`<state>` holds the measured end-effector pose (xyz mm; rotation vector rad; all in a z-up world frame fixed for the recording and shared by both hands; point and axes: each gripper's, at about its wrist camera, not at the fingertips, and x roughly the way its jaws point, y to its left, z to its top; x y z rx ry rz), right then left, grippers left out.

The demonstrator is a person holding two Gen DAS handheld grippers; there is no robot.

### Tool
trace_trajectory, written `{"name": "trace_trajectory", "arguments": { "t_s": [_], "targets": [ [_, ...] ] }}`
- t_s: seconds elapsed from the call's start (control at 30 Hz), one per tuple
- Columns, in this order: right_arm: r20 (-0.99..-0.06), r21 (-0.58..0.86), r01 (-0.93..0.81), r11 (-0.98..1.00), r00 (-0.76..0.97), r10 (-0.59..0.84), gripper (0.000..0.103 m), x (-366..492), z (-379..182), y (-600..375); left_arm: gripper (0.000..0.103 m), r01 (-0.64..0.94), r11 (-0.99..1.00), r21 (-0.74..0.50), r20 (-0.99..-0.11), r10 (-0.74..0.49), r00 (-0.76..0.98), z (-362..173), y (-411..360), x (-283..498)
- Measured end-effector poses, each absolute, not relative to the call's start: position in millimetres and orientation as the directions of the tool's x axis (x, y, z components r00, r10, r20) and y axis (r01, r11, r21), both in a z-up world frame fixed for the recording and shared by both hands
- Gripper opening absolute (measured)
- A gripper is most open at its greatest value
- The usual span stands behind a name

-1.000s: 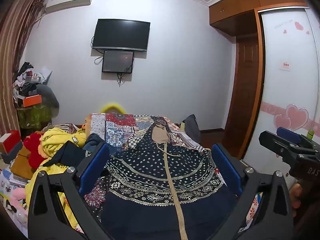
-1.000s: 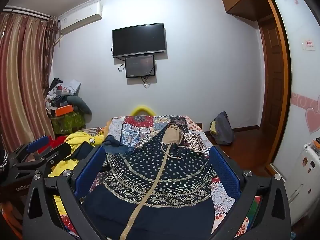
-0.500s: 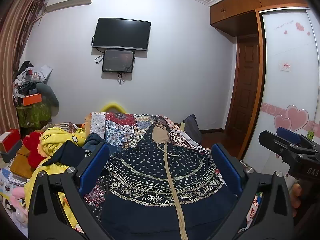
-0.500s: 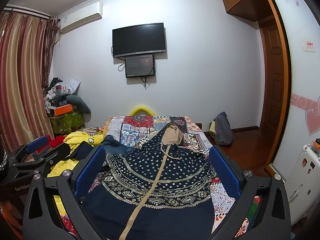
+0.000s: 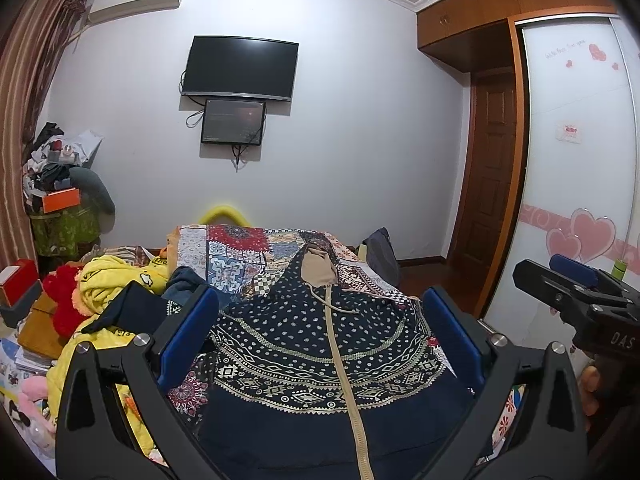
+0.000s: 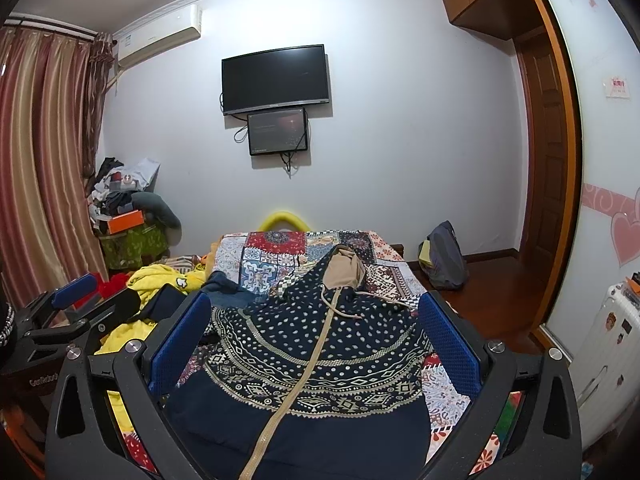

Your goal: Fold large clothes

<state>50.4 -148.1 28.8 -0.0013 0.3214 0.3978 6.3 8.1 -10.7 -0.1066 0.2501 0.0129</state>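
The navy patterned hooded jacket (image 5: 320, 344) lies flat just ahead of and below both tools; left gripper (image 5: 320, 336) and right gripper (image 6: 316, 340) hover spread wide, grasping nothing. Pinching only its top layer, or snagging the drawstring (image 6: 340, 308), risks a crooked fold

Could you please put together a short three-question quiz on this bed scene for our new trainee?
1. True or false: the left gripper is shut on the navy hooded jacket.
2. Which way does the jacket's hood point: A) toward the wall with the TV, B) toward the camera?
3. What lies to the left of the jacket on the bed?

Key: 1 false, both grippers are open; 2 A; 3 a yellow garment.
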Motion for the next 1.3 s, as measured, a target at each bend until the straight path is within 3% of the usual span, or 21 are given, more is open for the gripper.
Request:
{"name": "trace_trajectory", "arguments": {
  "t_s": [1.3],
  "targets": [
    [-0.324,0.063,-0.373,0.926,0.87,0.373,0.103,58.3,24.9,-144.5,0.103,-0.031,0.994,-0.103,-0.234,0.006,0.972,-6.5,10.7,12.6]
  ]
}}
